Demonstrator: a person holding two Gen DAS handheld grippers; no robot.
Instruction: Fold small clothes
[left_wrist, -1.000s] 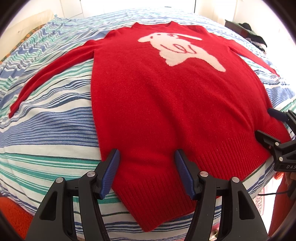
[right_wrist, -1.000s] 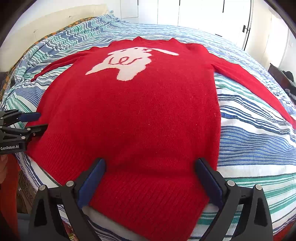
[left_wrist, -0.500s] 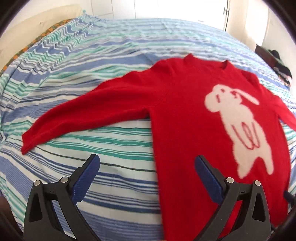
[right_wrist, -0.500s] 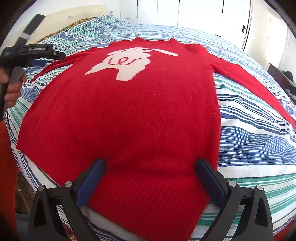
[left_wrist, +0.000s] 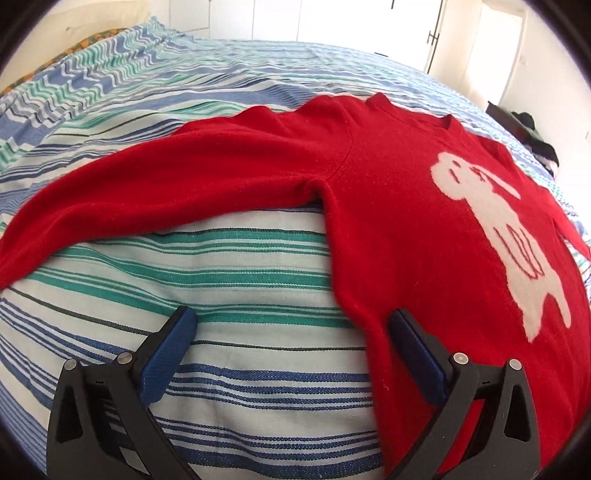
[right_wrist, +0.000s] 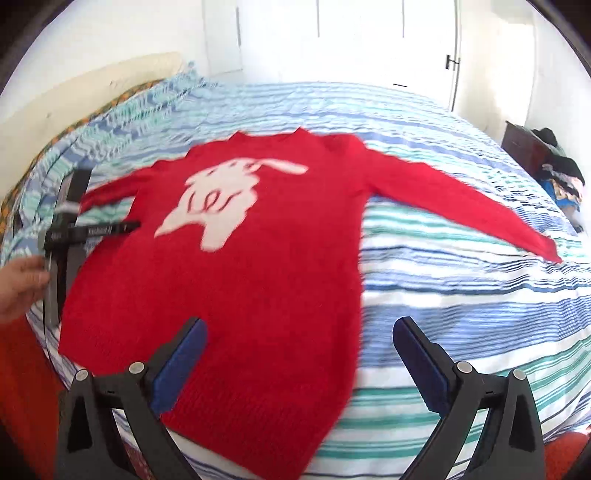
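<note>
Having left the hem, the left hand-held gripper (left_wrist: 291, 332) hangs spread by the red sweater's (left_wrist: 406, 221) armpit; sleeve fold likely next.

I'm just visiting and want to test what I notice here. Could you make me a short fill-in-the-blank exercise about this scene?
1. The sweater lying flat is coloured ____.
2. The animal shape on its chest is coloured ____.
3. The bedcover under it has a pattern of ____.
4. Both the left tool and the right tool have jaws standing ____.

Missing words: red; white; stripes; open
</note>
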